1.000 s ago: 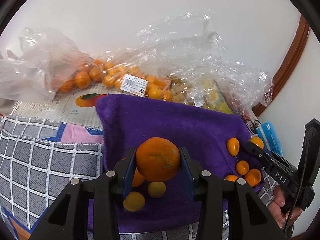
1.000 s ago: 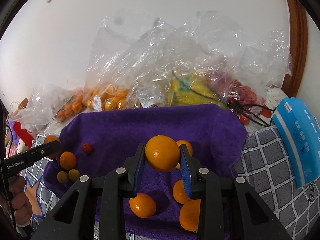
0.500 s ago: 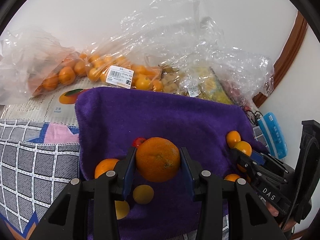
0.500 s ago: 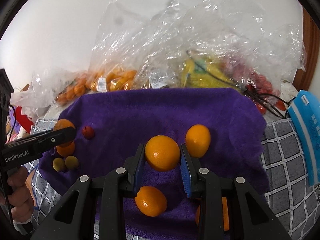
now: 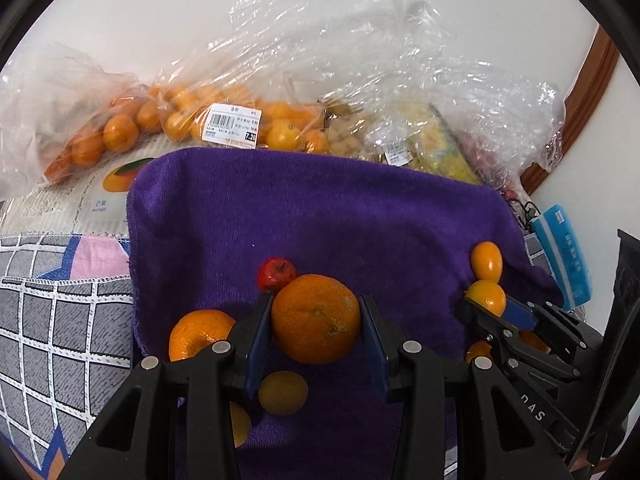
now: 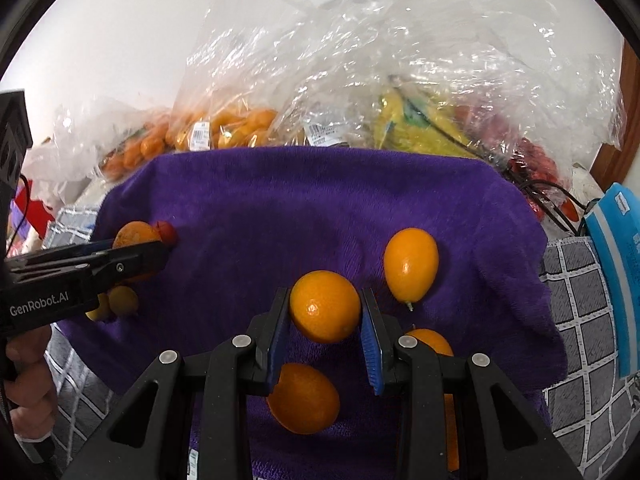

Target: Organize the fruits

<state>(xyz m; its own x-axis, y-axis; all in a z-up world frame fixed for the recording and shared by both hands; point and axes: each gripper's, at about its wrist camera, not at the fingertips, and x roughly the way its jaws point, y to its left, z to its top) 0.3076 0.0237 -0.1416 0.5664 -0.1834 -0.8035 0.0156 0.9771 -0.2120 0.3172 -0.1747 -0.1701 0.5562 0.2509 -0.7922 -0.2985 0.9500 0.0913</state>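
Kumquat (image 6: 411, 266) lies on purple towel (image 6: 280, 200), stem end down-frame.

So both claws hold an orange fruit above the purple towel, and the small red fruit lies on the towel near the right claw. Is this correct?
Not quite. The small red fruit lies by the left claw, as the left wrist view shows. The rest is right: both claws hold orange fruit over the purple towel.

We're seeing a rough-skinned orange (image 5: 316, 318) and a smooth smaller one (image 6: 325, 306) hanging over the purple towel (image 5: 340, 208), loose kumquats, probably, lying around.
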